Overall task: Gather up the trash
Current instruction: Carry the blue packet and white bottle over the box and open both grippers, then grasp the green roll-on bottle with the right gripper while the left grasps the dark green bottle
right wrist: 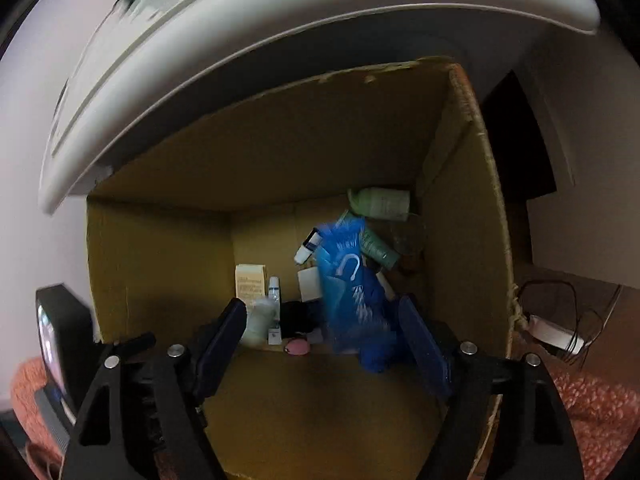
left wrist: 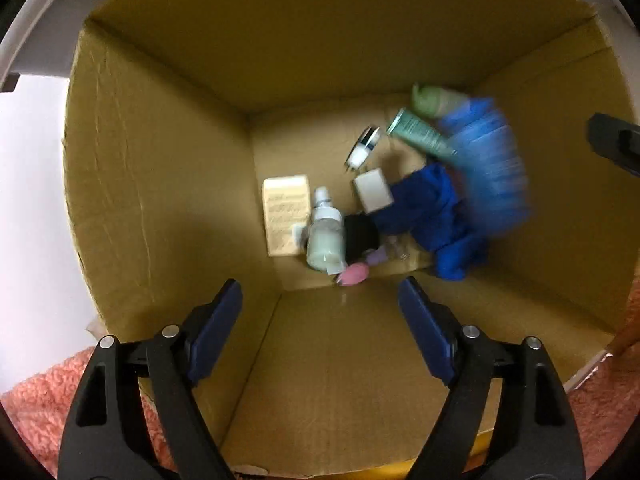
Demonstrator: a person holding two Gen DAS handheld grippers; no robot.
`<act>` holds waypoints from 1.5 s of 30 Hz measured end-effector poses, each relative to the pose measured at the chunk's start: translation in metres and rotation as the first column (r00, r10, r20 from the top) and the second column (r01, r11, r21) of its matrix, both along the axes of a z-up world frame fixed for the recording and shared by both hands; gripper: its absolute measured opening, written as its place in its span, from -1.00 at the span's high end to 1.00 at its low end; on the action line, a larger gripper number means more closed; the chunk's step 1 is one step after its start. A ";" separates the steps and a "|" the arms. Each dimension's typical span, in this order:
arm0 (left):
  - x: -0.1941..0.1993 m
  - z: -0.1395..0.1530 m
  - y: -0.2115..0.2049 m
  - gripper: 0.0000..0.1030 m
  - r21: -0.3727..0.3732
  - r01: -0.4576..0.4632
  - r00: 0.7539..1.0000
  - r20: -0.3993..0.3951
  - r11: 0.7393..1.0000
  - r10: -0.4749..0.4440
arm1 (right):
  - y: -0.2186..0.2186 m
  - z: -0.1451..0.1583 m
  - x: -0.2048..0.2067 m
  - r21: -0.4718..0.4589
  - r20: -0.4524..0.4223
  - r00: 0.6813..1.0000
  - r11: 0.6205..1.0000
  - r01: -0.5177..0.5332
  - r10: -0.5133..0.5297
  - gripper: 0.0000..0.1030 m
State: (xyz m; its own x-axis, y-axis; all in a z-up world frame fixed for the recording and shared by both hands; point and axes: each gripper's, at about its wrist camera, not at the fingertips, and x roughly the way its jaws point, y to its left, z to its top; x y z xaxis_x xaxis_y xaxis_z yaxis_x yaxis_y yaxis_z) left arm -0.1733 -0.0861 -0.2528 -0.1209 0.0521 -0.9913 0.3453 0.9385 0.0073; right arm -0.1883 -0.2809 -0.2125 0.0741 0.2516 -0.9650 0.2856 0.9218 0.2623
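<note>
I look down into an open cardboard box (left wrist: 160, 200) with trash on its floor: a cream carton (left wrist: 286, 216), a white bottle (left wrist: 326, 236), a white cube (left wrist: 374, 192), a green tube (left wrist: 420, 134), a green bottle (left wrist: 432, 100), a blue cloth (left wrist: 432, 216) and a pink item (left wrist: 354, 274). A blurred blue packet (left wrist: 492, 168) hangs loose in the air over the box's right side. My left gripper (left wrist: 320, 284) is open over the box with nothing between its fingers. My right gripper (right wrist: 322, 302) is open too. The blue packet (right wrist: 348, 280) shows between its fingers, and the pads do not press on it.
A white curved fixture (right wrist: 280, 60) overhangs the far wall of the box (right wrist: 160, 260). A coral shaggy rug (left wrist: 40, 400) lies around the box. A white power strip with black cables (right wrist: 556, 334) sits on the floor at right. Part of the other gripper (left wrist: 616, 144) shows at the right edge.
</note>
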 end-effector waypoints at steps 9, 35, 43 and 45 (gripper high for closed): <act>0.011 0.053 0.004 -0.53 -0.133 -0.060 0.982 0.169 0.989 0.082 | -0.005 0.024 0.002 0.016 0.103 0.994 1.000 0.015 -0.017 -0.59; 0.143 0.171 0.064 -0.53 -0.255 -0.219 0.824 0.468 0.942 0.318 | 0.029 0.101 0.390 -0.131 0.359 0.933 0.991 0.029 0.020 -0.78; 0.148 0.159 0.072 -0.53 -0.302 -0.247 0.842 0.404 0.921 0.359 | 0.039 0.071 0.444 -0.084 0.260 0.966 0.996 0.024 -0.001 -0.28; 0.148 0.155 0.071 -0.53 -0.294 -0.250 0.846 0.396 0.923 0.355 | 0.041 0.069 0.446 -0.114 0.260 0.965 0.993 0.042 -0.011 -0.05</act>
